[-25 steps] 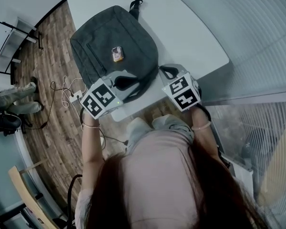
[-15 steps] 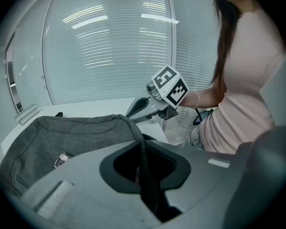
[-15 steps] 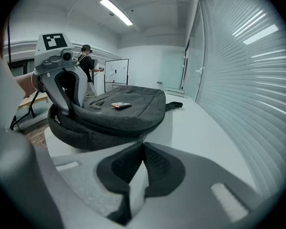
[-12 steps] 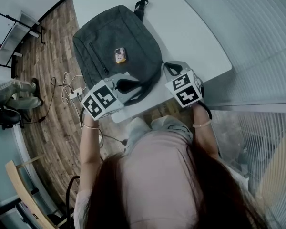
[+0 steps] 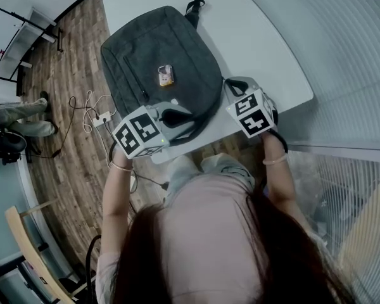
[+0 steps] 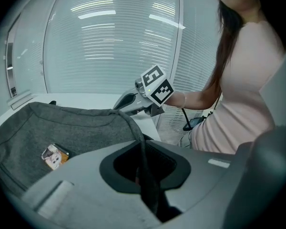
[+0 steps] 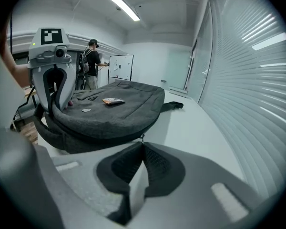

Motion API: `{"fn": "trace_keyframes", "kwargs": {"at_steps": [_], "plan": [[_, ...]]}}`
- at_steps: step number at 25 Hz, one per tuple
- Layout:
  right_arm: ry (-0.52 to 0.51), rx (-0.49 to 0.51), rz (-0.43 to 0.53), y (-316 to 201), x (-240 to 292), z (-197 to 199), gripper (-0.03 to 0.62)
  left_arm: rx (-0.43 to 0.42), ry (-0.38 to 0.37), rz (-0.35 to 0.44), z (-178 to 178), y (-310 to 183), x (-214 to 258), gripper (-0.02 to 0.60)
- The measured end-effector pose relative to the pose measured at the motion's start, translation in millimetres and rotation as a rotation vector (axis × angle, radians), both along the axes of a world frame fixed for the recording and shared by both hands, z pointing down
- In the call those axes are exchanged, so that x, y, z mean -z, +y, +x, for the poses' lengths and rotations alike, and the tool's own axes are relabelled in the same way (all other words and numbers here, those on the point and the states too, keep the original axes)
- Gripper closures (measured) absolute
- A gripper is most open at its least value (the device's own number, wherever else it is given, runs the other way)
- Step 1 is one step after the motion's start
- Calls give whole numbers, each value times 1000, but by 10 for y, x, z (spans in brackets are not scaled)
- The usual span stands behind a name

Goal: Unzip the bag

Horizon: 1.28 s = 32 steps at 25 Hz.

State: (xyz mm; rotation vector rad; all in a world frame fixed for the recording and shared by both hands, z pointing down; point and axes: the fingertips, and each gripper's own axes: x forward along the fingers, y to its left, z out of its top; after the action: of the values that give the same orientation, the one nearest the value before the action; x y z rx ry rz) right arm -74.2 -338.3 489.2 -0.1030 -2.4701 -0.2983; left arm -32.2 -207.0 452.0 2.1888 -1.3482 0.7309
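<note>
Grey bag (image 5: 158,56) lay flat on the white surface (image 5: 253,37), toward 12 o'clock in the head view, w/ a small orange patch (image 5: 166,75) on its front. Head view gave the layout only: left tool (image 5: 176,114) at the bag's 6 o'clock edge, right tool (image 5: 230,84) at its 4 o'clock corner, marker cubes (image 5: 138,132) covering both grips. Left gripper view filled that in: jaws closed narrow on a dark strap (image 6: 142,147) running up from the bag's edge. Right gripper view showed its jaws pinched together on the small metal zip pull (image 7: 142,138) at the bag's near seam. Only that view caught a person (image 7: 91,61) standing far back at 10 o'clock. Only the head view showed cables (image 5: 88,116) on the wood floor (image 5: 76,170).
</note>
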Motion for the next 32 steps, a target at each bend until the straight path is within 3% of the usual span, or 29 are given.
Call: {"fn": "trace_keyframes", "kwargs": {"at_steps": [15,32], "plan": [[35,109,109,-184,-12,-311,582,2,58,-9,70,38,-121,541],[16,259,193,-303,13,-664,582,-19,60,-2,94,51,-151,541]]}}
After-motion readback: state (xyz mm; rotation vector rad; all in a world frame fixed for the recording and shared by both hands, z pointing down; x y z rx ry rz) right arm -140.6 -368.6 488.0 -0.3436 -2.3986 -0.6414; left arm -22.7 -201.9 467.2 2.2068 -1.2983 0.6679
